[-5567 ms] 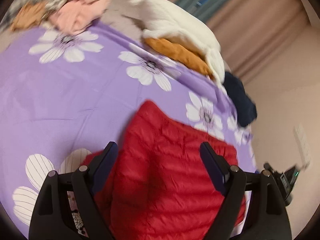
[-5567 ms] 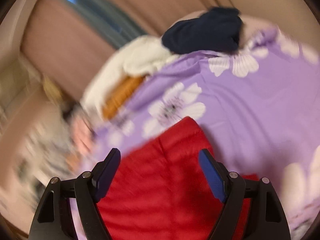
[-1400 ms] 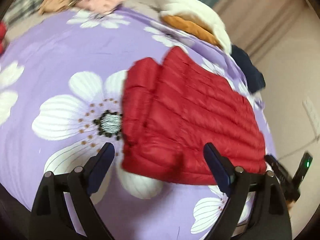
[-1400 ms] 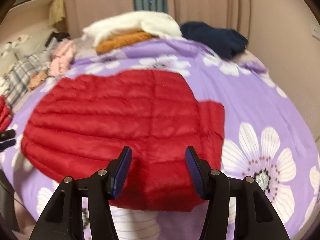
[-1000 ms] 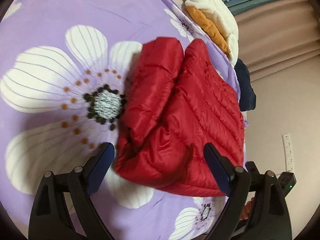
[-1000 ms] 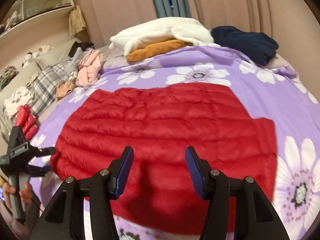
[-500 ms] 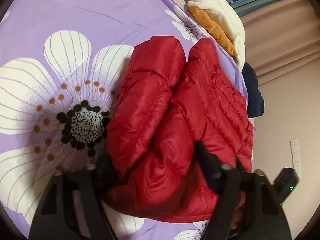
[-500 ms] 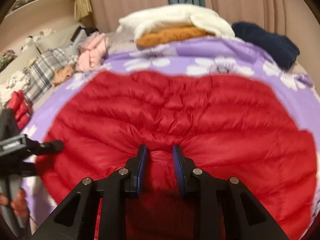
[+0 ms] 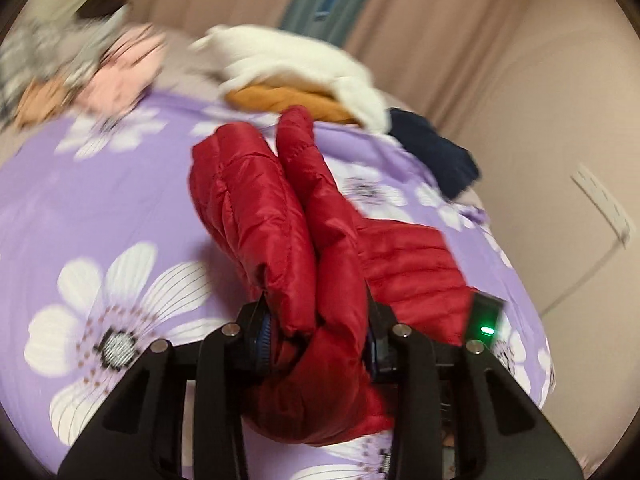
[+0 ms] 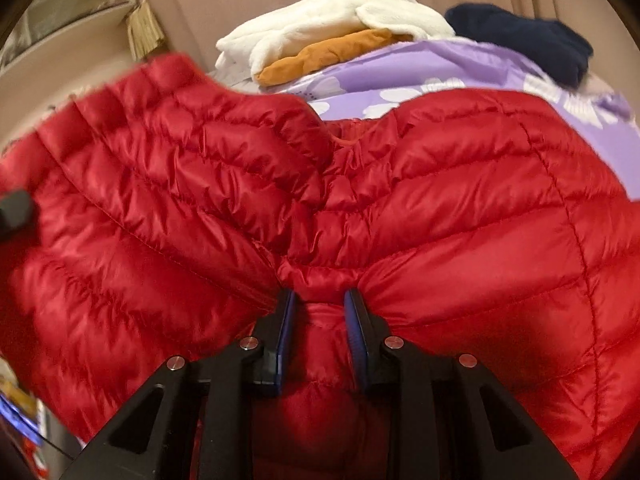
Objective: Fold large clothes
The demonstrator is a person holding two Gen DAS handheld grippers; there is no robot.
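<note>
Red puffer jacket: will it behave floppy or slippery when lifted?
Likely floppy: the red puffer jacket bunches and puckers where the right claw pinches it. Probably slippery, given its glossy shell. Seemingly light: it billows in the closing left claw.

A purple flowered bed (image 9: 100, 200) carries a red quilted jacket (image 9: 408, 264) and piled clothes (image 9: 288, 68).
</note>
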